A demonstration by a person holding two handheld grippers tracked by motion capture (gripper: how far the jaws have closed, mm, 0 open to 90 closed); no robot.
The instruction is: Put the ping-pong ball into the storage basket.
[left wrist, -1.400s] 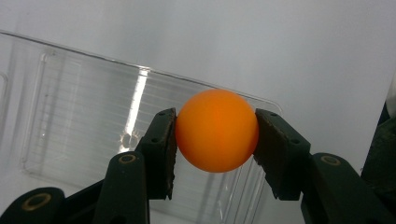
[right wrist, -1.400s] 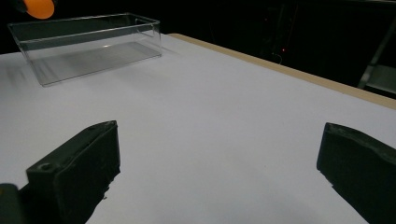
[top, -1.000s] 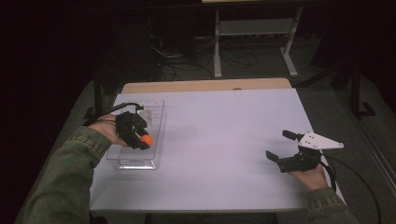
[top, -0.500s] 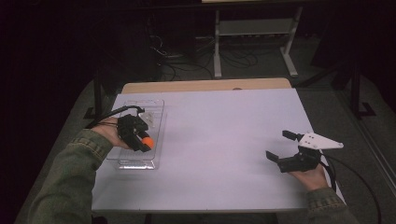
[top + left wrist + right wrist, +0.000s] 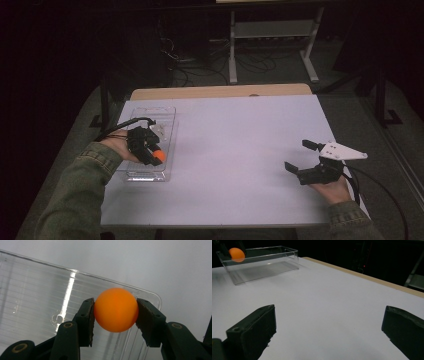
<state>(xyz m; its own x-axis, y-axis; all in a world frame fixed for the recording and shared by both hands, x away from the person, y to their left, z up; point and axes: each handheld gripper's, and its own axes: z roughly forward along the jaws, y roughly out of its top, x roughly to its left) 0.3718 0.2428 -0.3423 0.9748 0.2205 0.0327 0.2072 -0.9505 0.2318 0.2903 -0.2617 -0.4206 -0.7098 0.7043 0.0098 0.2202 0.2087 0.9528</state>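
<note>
The room around the table is dark: a grey floor, a tangle of cables [image 5: 200, 60] on it beyond the far edge, and a light metal shelf frame [image 5: 272, 37] standing farther back. The table [image 5: 240, 150] is the largest lit thing, a white, plain top with a strip of bare wood [image 5: 220, 92] along its far edge.

On the left part of the top sits a clear plastic bin [image 5: 165, 112], rectangular and open at the top, its long side running away from the person. In the right gripper view it stands at the far left [image 5: 274, 257], well apart from that gripper.

The left gripper [image 5: 152, 152], held by a hand in a green sleeve, hangs over the near part of the bin. Its jaws are clamped on an orange ball [image 5: 116, 310], one pad on each side; the ball [image 5: 159, 156] is above the bin's floor, near its near right corner.

The right gripper [image 5: 305, 157] rests low at the table's right, its jaws spread wide with only bare tabletop between them.
</note>
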